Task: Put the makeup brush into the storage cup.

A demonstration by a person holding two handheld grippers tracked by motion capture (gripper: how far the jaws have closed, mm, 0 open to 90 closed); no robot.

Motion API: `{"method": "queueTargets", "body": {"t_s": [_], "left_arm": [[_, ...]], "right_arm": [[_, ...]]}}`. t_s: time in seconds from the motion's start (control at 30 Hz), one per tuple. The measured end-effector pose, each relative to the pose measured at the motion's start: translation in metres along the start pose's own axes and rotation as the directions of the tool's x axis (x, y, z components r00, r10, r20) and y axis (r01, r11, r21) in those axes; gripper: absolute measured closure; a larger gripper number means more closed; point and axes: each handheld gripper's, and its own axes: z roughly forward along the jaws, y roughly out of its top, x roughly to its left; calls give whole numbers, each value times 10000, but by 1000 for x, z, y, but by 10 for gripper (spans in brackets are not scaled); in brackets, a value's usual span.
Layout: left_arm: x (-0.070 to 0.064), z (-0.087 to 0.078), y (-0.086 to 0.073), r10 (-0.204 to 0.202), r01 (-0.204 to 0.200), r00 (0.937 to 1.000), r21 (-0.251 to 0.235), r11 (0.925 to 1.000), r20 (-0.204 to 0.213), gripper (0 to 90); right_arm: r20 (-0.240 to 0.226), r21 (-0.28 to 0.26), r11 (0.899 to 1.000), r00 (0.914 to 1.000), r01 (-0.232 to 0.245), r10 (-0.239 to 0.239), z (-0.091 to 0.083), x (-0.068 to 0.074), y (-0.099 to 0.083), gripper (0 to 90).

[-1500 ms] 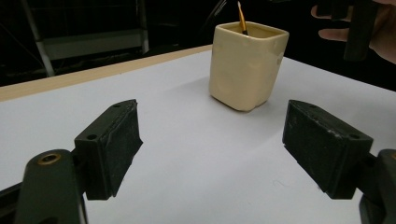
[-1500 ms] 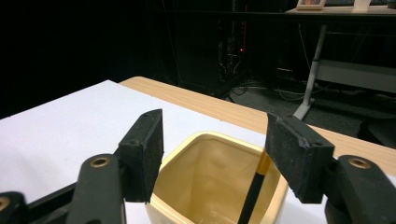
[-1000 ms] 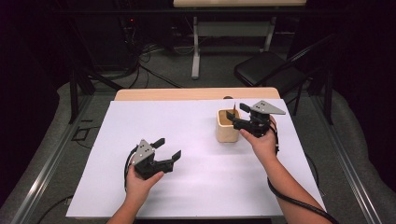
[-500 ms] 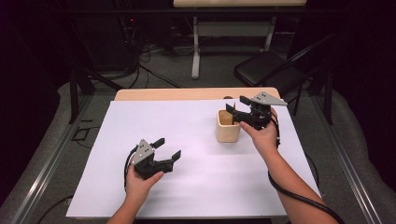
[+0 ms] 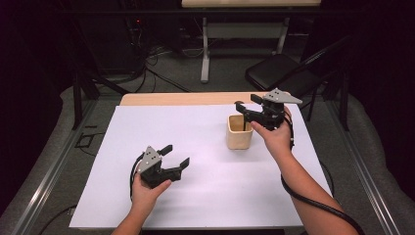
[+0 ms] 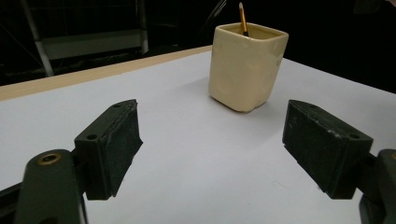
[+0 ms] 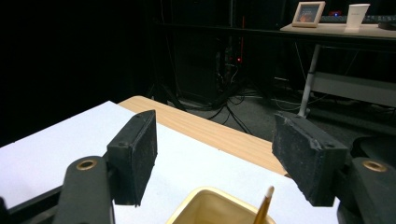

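Left gripper view alone shows cup point(image 6: 246, 65) holding, seemingly, a pencil point(image 6: 243, 19).

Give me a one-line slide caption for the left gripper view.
Open left gripper low over the white table cover, facing a cream square cup with a pencil standing inside.

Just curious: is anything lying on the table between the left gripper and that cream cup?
Nothing: in the high view, only bare white sheet separates the left gripper from the cream cup. The left gripper view agrees.
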Motion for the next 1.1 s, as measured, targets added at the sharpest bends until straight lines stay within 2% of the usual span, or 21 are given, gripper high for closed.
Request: {"method": "queueTargets", "body": {"t_s": [0.63,1.1], "left_arm": [[-1,-1,1,25,-25,10000,-42,10000,29,192],[-1,-1,0,-33,33,10000,-3,10000,66,193]], "right_arm": [[-142,21,10000,9999,2,-2,-6,5,14,311],[-420,119,9997,9989,212,-207,-20,13,20,312]]}}
